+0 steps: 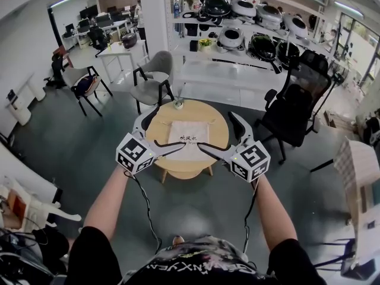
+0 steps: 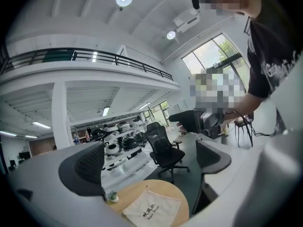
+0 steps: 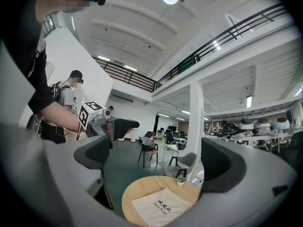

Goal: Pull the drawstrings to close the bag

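1. Left gripper (image 1: 170, 127), right gripper (image 1: 215, 130): fingers spread, nothing between them.
2. Bag (image 1: 189, 137) lies flat on the table (image 1: 178, 170), frame centre.
3. Likely next: pinch one drawstring each, pull outward evenly.

Round wooden table (image 1: 155, 129), seen from above, standing on short splayed legs on a grey-green floor (image 1: 101, 159). A flat, pale cloth bag (image 1: 189, 136) lies at the centre of the top, face up, one edge toward 12 o'clock and its dark printed lettering nearer the 6 o'clock edge. Bare wood shows all round the bag, widest at 9 and 3 o'clock. A small white pot (image 1: 178, 105), holding what appears to be a green plant, stands upright at the 12 o'clock rim, near the bag's far edge but apart from it.
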`<state>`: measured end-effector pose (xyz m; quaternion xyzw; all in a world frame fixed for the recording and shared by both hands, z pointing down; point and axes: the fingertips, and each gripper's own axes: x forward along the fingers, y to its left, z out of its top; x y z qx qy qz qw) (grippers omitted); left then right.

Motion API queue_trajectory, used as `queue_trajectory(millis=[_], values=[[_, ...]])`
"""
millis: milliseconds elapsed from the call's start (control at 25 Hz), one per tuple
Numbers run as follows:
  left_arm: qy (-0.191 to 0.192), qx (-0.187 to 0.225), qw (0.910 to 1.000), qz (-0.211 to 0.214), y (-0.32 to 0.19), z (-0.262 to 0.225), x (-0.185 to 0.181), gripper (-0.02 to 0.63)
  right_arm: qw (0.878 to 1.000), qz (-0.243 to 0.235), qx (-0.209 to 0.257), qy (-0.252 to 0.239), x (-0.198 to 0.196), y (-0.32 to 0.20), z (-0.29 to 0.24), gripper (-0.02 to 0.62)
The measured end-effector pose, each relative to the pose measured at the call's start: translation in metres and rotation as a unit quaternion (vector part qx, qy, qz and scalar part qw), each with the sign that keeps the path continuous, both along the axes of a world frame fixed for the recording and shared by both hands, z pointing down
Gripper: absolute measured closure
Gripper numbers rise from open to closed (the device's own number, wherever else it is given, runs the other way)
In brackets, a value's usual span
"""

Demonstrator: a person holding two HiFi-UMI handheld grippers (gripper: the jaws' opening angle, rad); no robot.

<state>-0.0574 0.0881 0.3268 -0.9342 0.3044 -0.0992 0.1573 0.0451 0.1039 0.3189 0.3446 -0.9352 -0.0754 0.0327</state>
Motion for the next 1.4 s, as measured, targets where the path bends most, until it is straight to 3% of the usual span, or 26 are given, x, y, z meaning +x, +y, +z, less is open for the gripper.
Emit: queue_trajectory(millis=[440,760,1400], values=[[0.032,0.057,0.9963,-0.055,-0.006,-0.03,-0.009,0.023,1.0,0.0,0.008,0.002,0.01,0.002,-0.004,0.011],[0.011,0.08,0.9938,-0.076,-0.002,-0.033,0.003,0.023,1.0,-0.003,0.017,0.0,0.026,0.006,-0.008,0.011],[0.004,0.028,0.9977,-0.061,0.027,-0.009,0.05,0.021,1.0,-0.019,0.02,0.001,0.078,0.024,-0.001,0.011]])
